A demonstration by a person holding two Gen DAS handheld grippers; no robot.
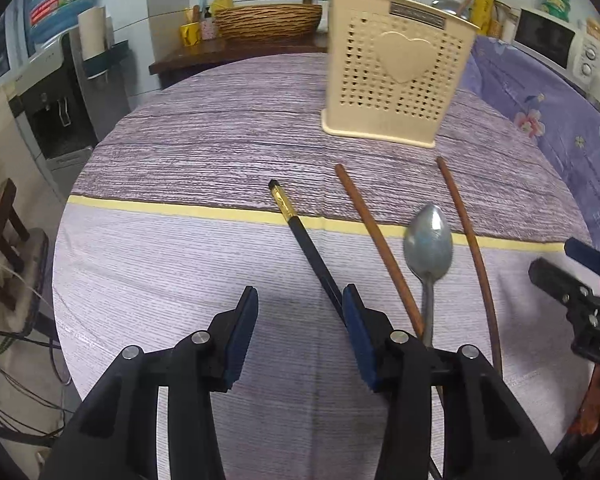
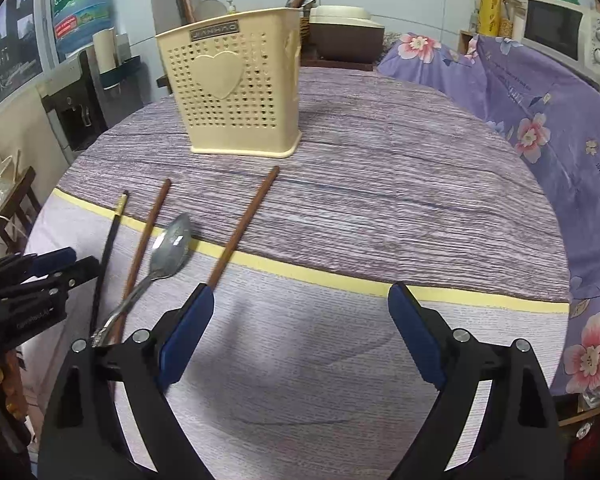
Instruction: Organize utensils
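Four utensils lie loose on the table (image 1: 180,280), fanned out with their tips toward the holder (image 1: 396,76) — a layout that looks set up for picking them off one at a time. From the left: a black chopstick (image 1: 304,236) with a gold band near its end, a brown chopstick (image 1: 374,240), a spoon (image 1: 428,240) bowl-up with its handle crossing that brown stick, and a second brown chopstick (image 1: 466,236) well apart to the right.

The left gripper (image 1: 300,320) sits low over the near end of the black chopstick. Its jaws stand partly open with nothing pressed between them; the stick runs just under the right-hand pad, so my read is a grasp being lined up, not yet made. The right gripper (image 2: 302,320) is spread wide and empty, its left pad just over the near end of the far-right brown chopstick (image 2: 244,228) — probably next in the queue.

The holder stands upright at the far side of the table, perforated, a raised heart on its face. A spoon and a wooden handle already poke out of its top, so the job seems under way.

Writing: a small plate on the holder reads roughly "JIANHAO", mirrored or upside down, so I can't be sure. The floral cloth (image 2: 580,168) on the right shows "LIFE". The water bottle's label is too blurred to read.
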